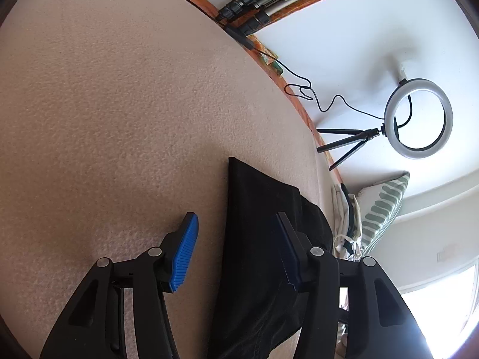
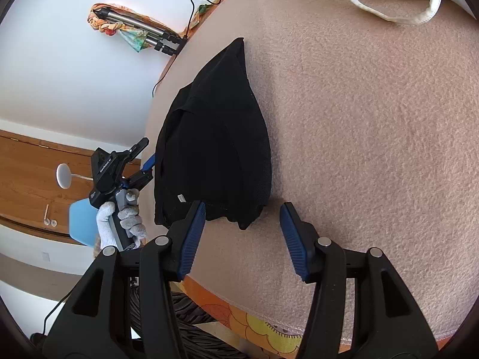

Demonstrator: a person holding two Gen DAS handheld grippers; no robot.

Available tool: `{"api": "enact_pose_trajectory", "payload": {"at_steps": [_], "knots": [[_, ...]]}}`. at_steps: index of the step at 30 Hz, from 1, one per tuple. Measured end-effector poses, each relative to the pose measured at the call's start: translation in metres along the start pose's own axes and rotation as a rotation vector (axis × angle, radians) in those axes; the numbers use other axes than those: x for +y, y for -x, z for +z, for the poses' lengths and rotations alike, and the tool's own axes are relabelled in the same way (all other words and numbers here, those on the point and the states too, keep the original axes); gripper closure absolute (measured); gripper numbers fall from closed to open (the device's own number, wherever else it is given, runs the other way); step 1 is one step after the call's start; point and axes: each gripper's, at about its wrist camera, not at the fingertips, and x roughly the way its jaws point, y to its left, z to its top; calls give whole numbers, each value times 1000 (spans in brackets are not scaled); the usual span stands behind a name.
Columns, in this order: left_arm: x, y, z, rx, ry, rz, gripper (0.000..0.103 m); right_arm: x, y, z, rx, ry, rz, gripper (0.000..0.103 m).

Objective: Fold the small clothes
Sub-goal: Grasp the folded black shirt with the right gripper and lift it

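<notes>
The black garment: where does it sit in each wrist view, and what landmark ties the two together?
Left wrist view: the black garment lies lower centre-right on the beige blanket, under the gripper's right finger.
Right wrist view: the black garment lies centre-left, just beyond the gripper's left finger.
Shared landmark: the silver tripod legs past the blanket's far edge.

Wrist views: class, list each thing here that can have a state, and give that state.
Black garment: folded, lying on the beige blanket.
Left tool: open, garment between its jaws, not pinched.
Right tool: open, empty.
Ring light: unlit, lying down.
</notes>
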Motion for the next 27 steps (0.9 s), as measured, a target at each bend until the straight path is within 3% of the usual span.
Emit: {"api": "enact_pose_trajectory", "payload": {"at_steps": [3,13,20,22,23,26,27], "knots": [[-3,-9,6,13,5,-28,52,-3,-6,-2,23,-19,56,47],[-16,-35,21,3,-44,-68,51,5,-29,7,3,-26,125,47],[-28,-47,19,6,-103,-61,53,19,-45,19,-4,-20,120,48],[-30,-48,18,6,-117,-53,55,20,-45,20,-9,-22,114,54],[-31,-50,18,11,-121,-48,61,19,-46,20,-12,-30,113,56],[-33,-57,13,24,-143,3,93,16,-45,20,-18,-41,107,64],[-34,-58,11,20,-154,16,96,17,-45,20,-19,-38,93,72]]}}
